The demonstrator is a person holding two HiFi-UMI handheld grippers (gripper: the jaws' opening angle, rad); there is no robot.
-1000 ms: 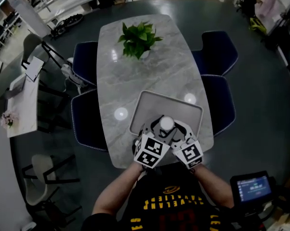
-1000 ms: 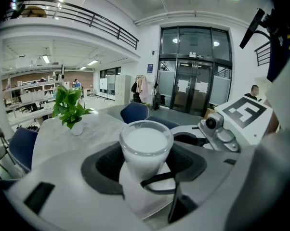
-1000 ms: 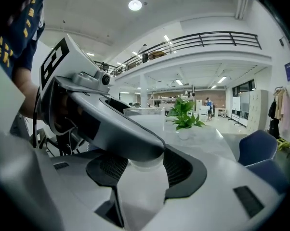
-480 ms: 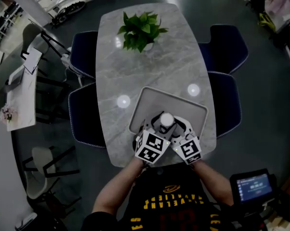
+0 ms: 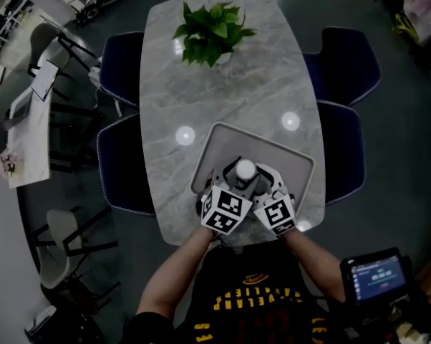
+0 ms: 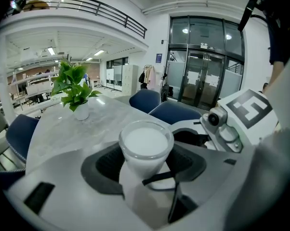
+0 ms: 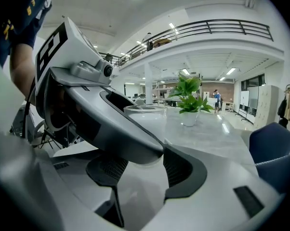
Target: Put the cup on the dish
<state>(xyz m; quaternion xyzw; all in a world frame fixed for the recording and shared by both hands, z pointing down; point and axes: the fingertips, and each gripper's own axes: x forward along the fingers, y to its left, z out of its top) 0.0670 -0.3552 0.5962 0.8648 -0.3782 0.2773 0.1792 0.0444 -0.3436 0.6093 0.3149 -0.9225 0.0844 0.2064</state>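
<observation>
A white cup (image 5: 245,169) stands upright at the near end of a grey rectangular tray (image 5: 223,138) on the marble table. My left gripper (image 5: 233,183) comes at the cup from the near left. In the left gripper view its dark pads sit against both sides of the cup (image 6: 145,146), shut on it. My right gripper (image 5: 263,183) is close on the near right, touching the left one. Its jaws stand wide apart around the left gripper's finger (image 7: 121,129). The cup's rim (image 7: 144,110) shows just beyond that finger, and I see no pad on it.
A potted green plant (image 5: 210,31) stands at the table's far end. Dark blue chairs (image 5: 122,163) (image 5: 341,160) flank the table on both sides. The table's near edge is just below the grippers. A small screen (image 5: 376,274) glows at the lower right.
The head view has drifted, so the table sits a little higher in the picture. Both grippers and the cup keep their place on the tray.
</observation>
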